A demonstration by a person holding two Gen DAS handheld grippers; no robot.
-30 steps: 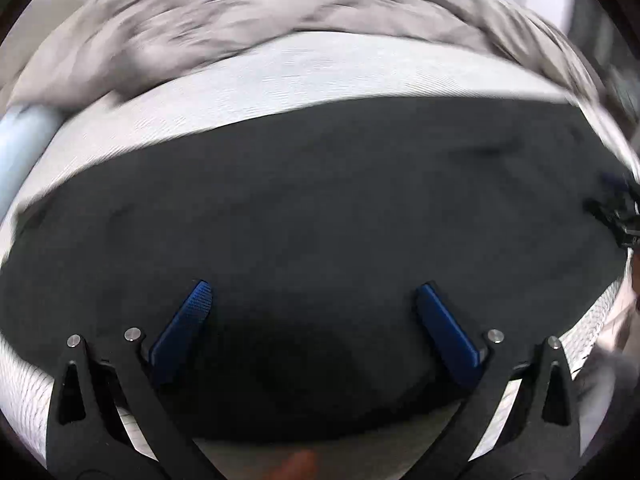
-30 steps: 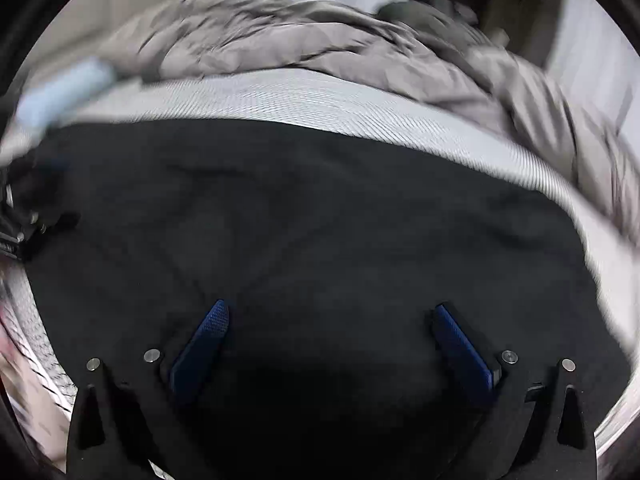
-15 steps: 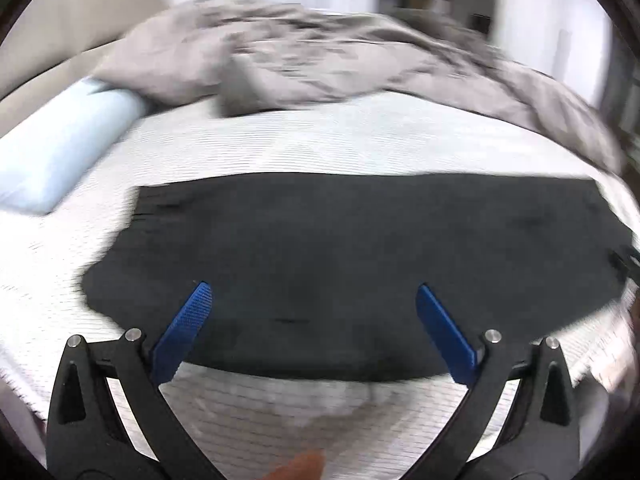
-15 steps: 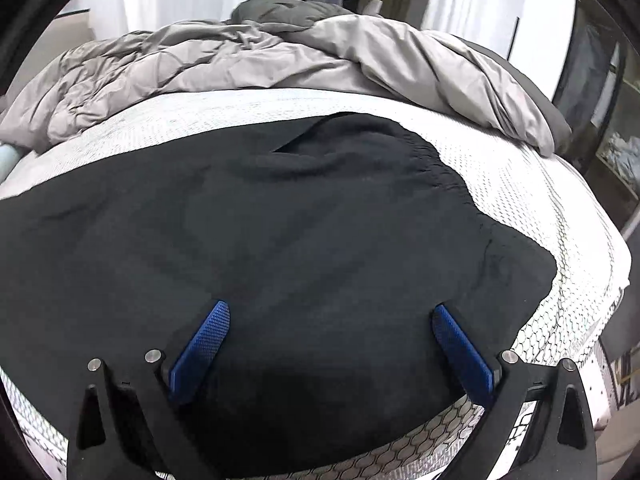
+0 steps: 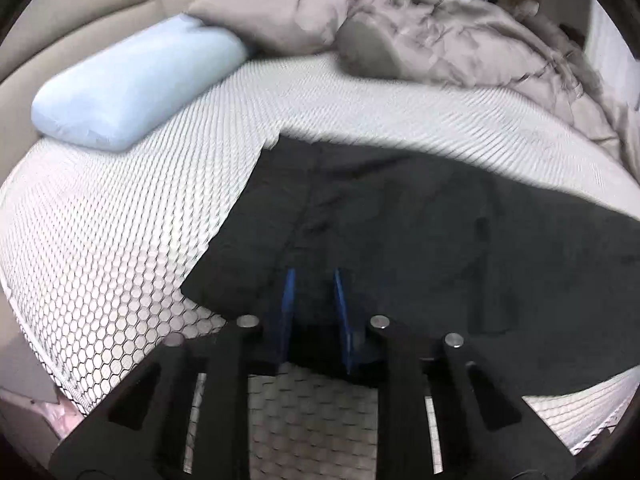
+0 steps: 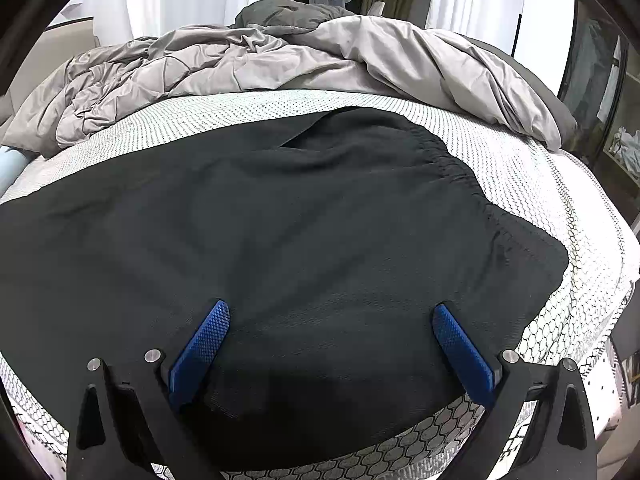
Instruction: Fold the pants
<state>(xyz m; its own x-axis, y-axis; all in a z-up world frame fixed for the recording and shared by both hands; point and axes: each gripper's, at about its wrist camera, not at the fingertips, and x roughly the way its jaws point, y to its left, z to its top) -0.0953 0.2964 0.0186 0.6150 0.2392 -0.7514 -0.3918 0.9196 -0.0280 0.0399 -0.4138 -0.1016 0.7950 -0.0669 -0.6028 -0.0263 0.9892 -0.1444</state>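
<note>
Now my left gripper (image 5: 312, 300), wide a moment ago, is closing on the pants (image 5: 420, 240) hem, cloth between its pads; right gripper (image 6: 332, 344) hangs open over the waistband end; the lengthwise fold can begin.

Left hand-held gripper (image 5: 312, 280) closing on black pants (image 5: 420, 240) hem, white mattress (image 5: 120, 220)

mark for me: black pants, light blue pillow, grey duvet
black fabric pants (image 6: 320, 240): right wrist view, middle of the spread cloth.
light blue oblong pillow (image 5: 132, 88): left wrist view, its top face.
crumpled grey duvet (image 6: 280, 64): right wrist view, central folds.
</note>
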